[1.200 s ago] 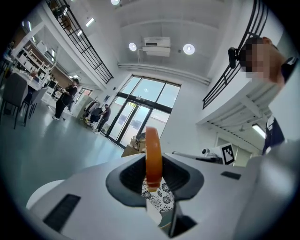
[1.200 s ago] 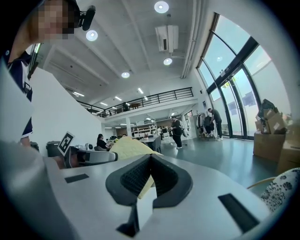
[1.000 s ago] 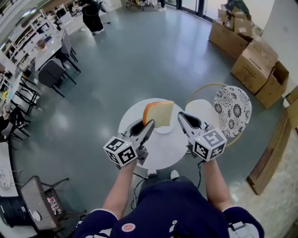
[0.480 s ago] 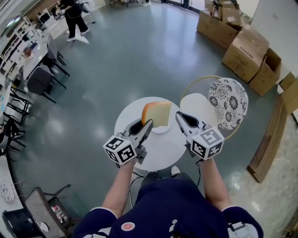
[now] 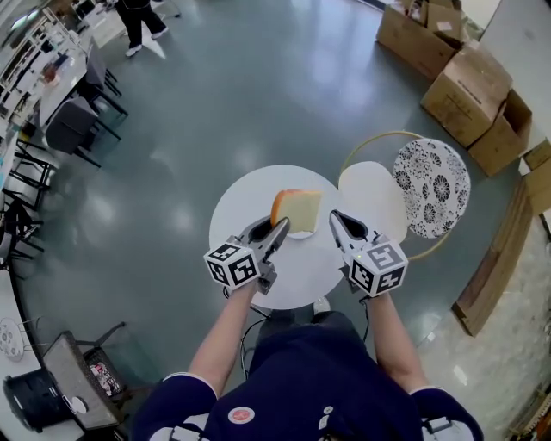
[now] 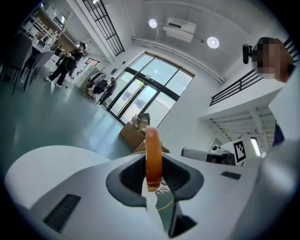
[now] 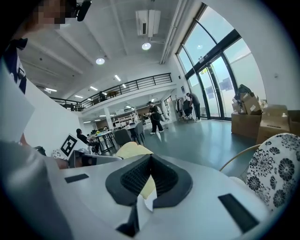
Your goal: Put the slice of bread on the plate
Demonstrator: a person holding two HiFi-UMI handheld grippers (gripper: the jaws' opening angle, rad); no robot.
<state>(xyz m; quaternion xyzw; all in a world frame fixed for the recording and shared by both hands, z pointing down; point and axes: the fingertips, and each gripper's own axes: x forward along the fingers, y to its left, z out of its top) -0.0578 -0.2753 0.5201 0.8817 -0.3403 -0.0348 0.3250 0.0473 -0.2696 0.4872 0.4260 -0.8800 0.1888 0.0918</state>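
Observation:
A slice of bread (image 5: 296, 209) with an orange crust stands on edge just above a small white plate (image 5: 301, 232) on the round white table (image 5: 245, 194). My left gripper (image 5: 279, 228) is shut on the slice's near lower edge. In the left gripper view the crust (image 6: 153, 157) sits upright between the pads. My right gripper (image 5: 335, 219) hovers just right of the plate, shut with nothing in it. In the right gripper view its pads (image 7: 140, 176) meet, and the pale bread face (image 7: 130, 151) shows beyond them to the left.
A round chair with a white seat (image 5: 372, 196) and a black-and-white patterned cushion (image 5: 432, 196) stands right of the table. Cardboard boxes (image 5: 469, 95) are stacked at the far right. Desks and chairs (image 5: 65, 129) line the left side, with a person (image 5: 138, 21) walking far off.
Both grippers have sunk toward the table, and the bread has come down with the left one, closer to the plate. The jaws have not changed.

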